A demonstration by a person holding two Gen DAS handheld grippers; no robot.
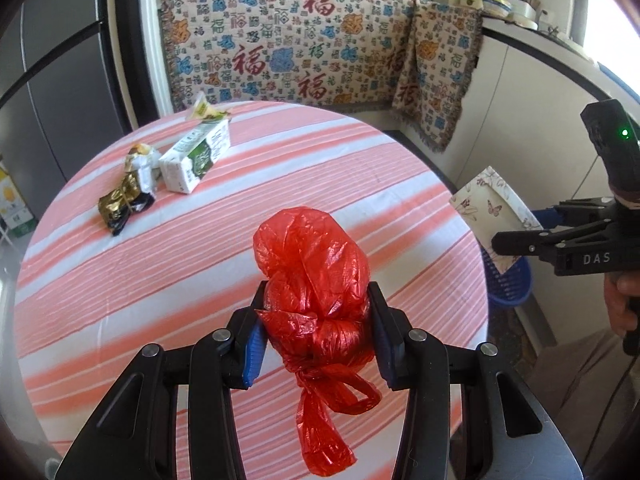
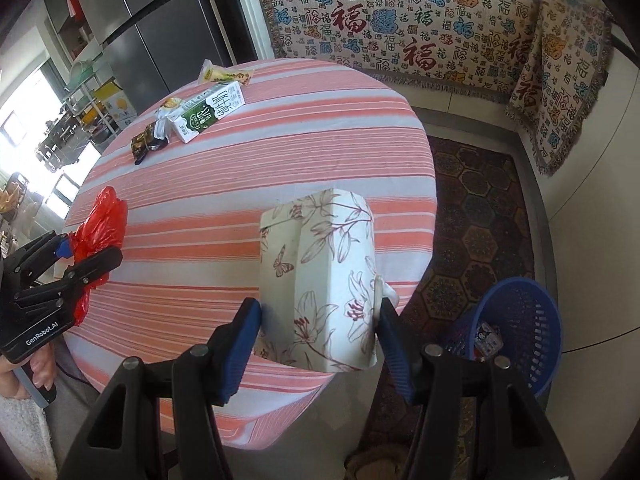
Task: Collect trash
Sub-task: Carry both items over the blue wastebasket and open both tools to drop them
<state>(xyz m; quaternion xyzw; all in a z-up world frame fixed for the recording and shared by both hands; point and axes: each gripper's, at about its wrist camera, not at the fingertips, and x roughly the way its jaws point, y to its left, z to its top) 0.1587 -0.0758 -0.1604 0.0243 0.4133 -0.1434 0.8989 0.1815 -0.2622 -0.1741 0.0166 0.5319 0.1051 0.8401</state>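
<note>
The left gripper (image 1: 316, 320) is clamped on a knotted red bag (image 1: 314, 276) above the striped desk (image 1: 280, 168). The right gripper (image 2: 318, 336) squeezes a flowery paper box (image 2: 320, 272) at the desk's edge, near the blue basket (image 2: 520, 320) on the floor. A milk carton (image 1: 196, 156) and wrappers (image 1: 128, 196) lie on the desk's far side.

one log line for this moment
left tongs: shut on red bag | right tongs: shut on floral box | blue basket: on floor
</note>
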